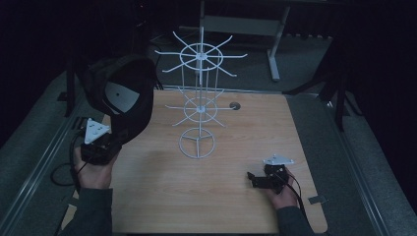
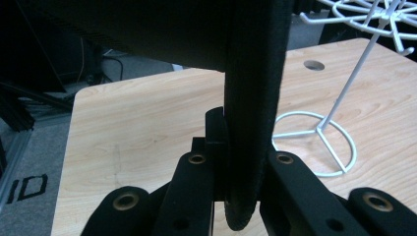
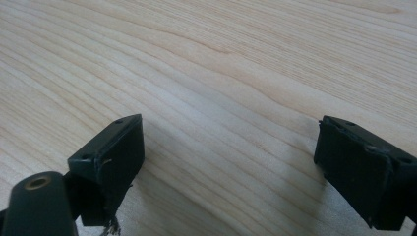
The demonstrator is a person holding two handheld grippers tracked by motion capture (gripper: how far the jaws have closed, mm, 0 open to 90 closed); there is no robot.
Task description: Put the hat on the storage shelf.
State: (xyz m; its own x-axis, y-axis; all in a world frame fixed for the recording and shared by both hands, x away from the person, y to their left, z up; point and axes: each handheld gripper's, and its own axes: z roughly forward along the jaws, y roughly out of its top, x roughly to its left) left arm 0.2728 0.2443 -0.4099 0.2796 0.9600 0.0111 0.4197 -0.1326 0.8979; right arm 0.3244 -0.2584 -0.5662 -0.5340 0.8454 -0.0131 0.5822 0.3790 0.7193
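Both tongs differ: left tongs clamp cap brim; right tongs gape.

White wire rack is set upright at table centre, round base resting on wood; two tiers of hooks are carried, top tier wider than lower one. Cable hole is seen at approx 2 o'clock of base, near far edge. Metal bracket is fixed at table's 4 o'clock corner. Grey desk leg is seen beyond table, approx 1 o'clock.
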